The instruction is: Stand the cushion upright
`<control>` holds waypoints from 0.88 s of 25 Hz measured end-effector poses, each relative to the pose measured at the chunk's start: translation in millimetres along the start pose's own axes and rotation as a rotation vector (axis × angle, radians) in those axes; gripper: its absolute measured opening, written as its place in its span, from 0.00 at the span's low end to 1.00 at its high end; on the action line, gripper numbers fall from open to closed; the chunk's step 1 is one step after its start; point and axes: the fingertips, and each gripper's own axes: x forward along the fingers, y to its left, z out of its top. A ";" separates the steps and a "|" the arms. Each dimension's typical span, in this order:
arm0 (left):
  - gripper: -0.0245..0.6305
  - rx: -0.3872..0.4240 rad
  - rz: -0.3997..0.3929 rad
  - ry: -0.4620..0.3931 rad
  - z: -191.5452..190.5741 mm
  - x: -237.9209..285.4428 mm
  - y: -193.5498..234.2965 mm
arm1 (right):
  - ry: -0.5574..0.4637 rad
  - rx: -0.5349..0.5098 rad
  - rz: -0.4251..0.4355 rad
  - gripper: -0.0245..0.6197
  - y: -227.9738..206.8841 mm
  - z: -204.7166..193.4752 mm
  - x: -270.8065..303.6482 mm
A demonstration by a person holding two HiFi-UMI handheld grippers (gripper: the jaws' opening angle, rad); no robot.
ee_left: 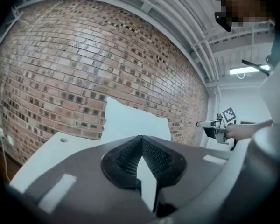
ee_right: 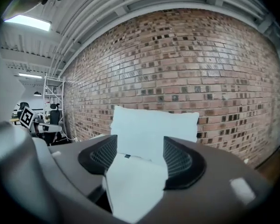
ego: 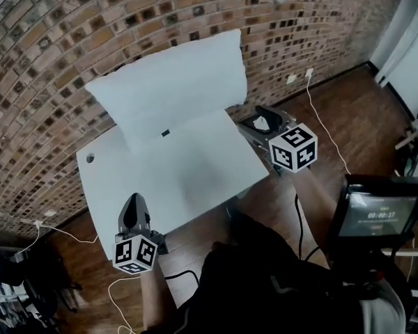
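One brick wall [ego: 125, 19] fills the back of the head view. Wooden floor [ego: 355, 110] runs along its foot.

White table [ego: 188, 179]: far edge close against the wall, top bare apart from the cushion.

Cushion [ego: 174, 82]: white, rectangular, upright. Lower edge rests on the far part of the table and its back leans on the brick. Upper corners reach well above the tabletop. Both gripper views confirm it standing against the wall [ee_left: 130, 122] [ee_right: 154, 125]. Neither gripper touches it.

Person, dark clothing [ego: 265, 284], at the near side of the table, one gripper in each hand.

Screen [ego: 376, 214]: on a stand at the person's right, lit; text too small to read.

Right gripper [ego: 262, 120]: off the table's right edge, pointing toward the wall. Its own view shows the jaws [ee_right: 135, 155] released and standing apart. Only tabletop and cushion are visible through the gap, with nothing gripped.

Left gripper [ego: 134, 206]: over the table's near-left edge, well apart from the cushion. Its own view shows the jaws [ee_left: 141, 146] clenched tip to tip on nothing.

White cable [ego: 324, 127]: runs across the floor from a wall socket [ego: 308, 72].

Round hole [ego: 90, 158]: near the table's left corner.

Small dark tag [ego: 166, 133]: at the cushion's lower edge, by the tabletop.
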 end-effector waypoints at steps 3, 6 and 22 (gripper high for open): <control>0.05 -0.044 -0.088 0.032 -2.4 -13.7 -24.4 | -0.021 0.013 0.021 0.36 25.4 2.5 -27.0; 0.05 -0.016 -0.138 0.028 1.0 -25.7 -50.8 | -0.033 0.013 0.034 0.25 37.7 4.4 -52.4; 0.05 0.079 -0.052 0.001 14.5 -34.3 -190.0 | -0.066 0.029 0.204 0.05 10.5 4.3 -132.8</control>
